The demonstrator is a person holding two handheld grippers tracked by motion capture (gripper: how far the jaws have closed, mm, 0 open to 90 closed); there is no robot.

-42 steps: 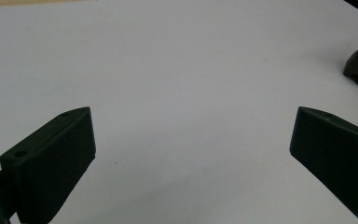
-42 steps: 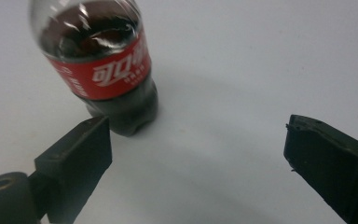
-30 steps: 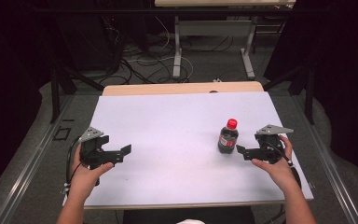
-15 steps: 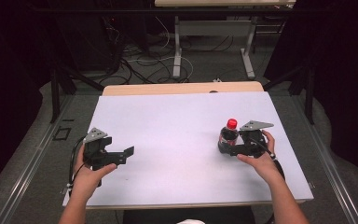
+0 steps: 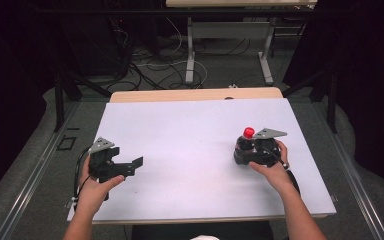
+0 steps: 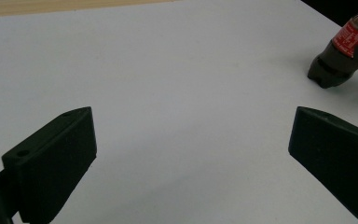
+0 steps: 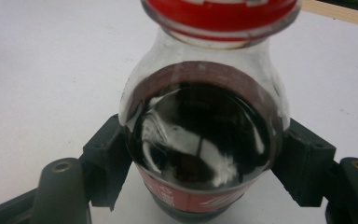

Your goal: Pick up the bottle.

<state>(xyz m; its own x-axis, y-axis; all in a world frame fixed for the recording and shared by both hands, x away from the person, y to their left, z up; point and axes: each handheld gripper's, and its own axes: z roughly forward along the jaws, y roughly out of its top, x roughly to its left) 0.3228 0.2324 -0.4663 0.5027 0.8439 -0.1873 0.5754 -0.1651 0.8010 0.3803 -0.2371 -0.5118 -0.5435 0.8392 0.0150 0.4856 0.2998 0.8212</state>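
A white table (image 5: 190, 145) takes up most of the high view, with a strip of bare wood (image 5: 195, 94) along its far edge and a grey floor with loose cables (image 5: 155, 65) beyond it. On the table's right half, fairly near the right edge, a small cola bottle (image 5: 245, 145) stands upright, dark liquid inside, a red label around its body and a red cap (image 5: 249, 131) on top. The right gripper (image 5: 252, 152) comes at it from the person's side: its jaws have just been closing with the bottle between them, and in the right gripper view the two black pads press against the bottle (image 7: 205, 140) on either side of its body, just above the label, so it is clamped on the bottle. The left gripper (image 5: 130, 167) hovers low over the table's left half, well apart from the bottle, its jaws spread wide with nothing but bare table between them; in the left gripper view the bottle (image 6: 342, 51) appears far off at the upper right.
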